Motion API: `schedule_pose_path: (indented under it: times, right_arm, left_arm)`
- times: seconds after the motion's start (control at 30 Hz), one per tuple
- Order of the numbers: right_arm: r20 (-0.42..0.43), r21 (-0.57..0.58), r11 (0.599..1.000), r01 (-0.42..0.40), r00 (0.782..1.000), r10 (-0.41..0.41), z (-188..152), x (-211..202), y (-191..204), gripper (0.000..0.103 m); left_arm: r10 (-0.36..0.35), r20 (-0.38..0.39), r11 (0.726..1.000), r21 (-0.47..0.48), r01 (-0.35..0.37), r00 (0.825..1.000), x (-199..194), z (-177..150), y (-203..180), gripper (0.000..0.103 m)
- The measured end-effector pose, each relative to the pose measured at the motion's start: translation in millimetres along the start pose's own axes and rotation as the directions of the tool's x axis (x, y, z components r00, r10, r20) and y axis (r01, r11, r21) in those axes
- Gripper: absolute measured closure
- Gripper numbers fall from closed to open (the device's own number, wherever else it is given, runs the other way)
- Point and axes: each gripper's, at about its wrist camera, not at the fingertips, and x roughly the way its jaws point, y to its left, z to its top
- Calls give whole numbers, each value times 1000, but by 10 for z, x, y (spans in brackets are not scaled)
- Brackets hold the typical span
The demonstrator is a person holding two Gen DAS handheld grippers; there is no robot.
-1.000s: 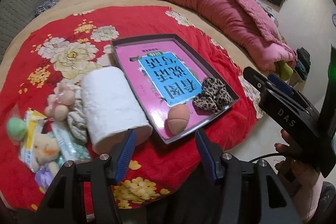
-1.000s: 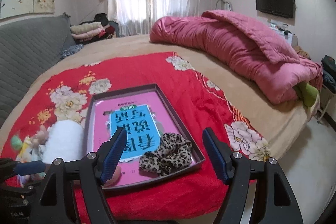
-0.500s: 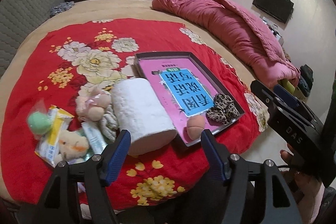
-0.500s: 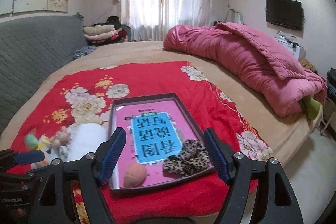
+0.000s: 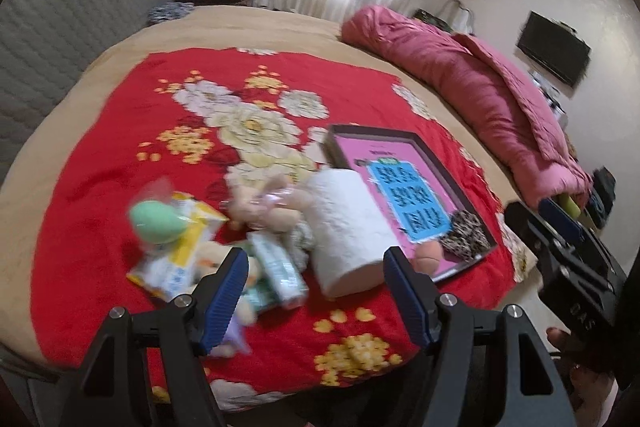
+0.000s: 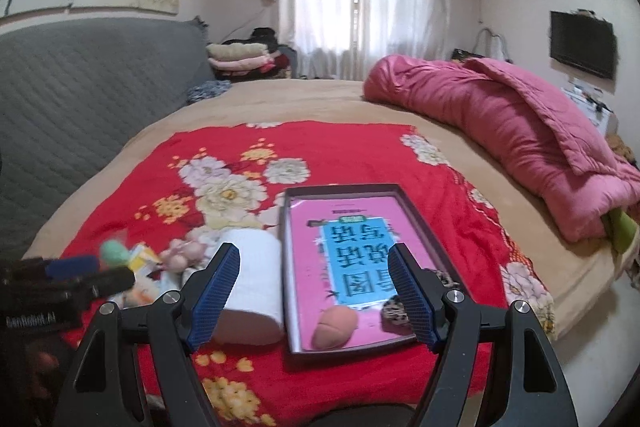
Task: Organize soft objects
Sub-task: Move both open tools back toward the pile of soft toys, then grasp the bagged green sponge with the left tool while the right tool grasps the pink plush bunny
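Observation:
A dark shallow tray (image 5: pixel 436 153) (image 6: pixel 420 215) with a pink and blue card inside lies on the red floral blanket (image 5: pixel 120 155). In it sit a peach sponge (image 6: pixel 334 325) (image 5: pixel 428 257) and a leopard scrunchie (image 5: pixel 466 235) (image 6: pixel 396 313). Left of the tray lie a white paper roll (image 5: pixel 348 227) (image 6: pixel 254 275), a pink plush (image 5: pixel 272 207), a green sponge (image 5: pixel 156 223), packets (image 5: pixel 276 267) and a small toy. My left gripper (image 5: pixel 316 291) is open and empty above the pile's near side. My right gripper (image 6: pixel 312 291) is open and empty above the tray's near edge.
A rolled pink quilt (image 6: pixel 520 131) lies along the bed's right side. A grey padded headboard (image 6: pixel 80 99) stands at the left. Folded blankets (image 6: pixel 240 57) are stacked at the back. The bed's front edge is just below both grippers.
Both grippers have pulled back and risen, so the bed looks farther off. The left view has swung left toward the pile. Both stay open; the objects have not moved.

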Motion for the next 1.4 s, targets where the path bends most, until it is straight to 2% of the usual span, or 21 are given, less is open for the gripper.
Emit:
schedule_pose_path:
  times: [0.3, 0.7, 0.97, 1.13, 1.4]
  right_arm:
    - [-22, -51, 996, -77, 997, 76, -34, 18, 346, 25]
    - [-67, -131, 977, -169, 985, 162, -135, 156, 754, 25]
    - [-116, -157, 968, -196, 977, 179, -201, 371, 913, 25]
    - [-149, -160, 966, -204, 972, 180, -259, 533, 948, 25]
    - [-179, -154, 967, -203, 968, 175, -299, 727, 946, 25]
  left_arm:
    - [78, 27, 990, -116, -75, 997, -205, -17, 620, 33]
    - [104, 6, 978, -185, -101, 995, -131, -109, 996, 33]
    - [94, -14, 970, -225, -94, 996, 113, -104, 1193, 33]
    - [54, -26, 960, -274, -59, 998, 338, -2, 1308, 33]
    - [69, -63, 942, -323, -85, 996, 640, 166, 1441, 33]
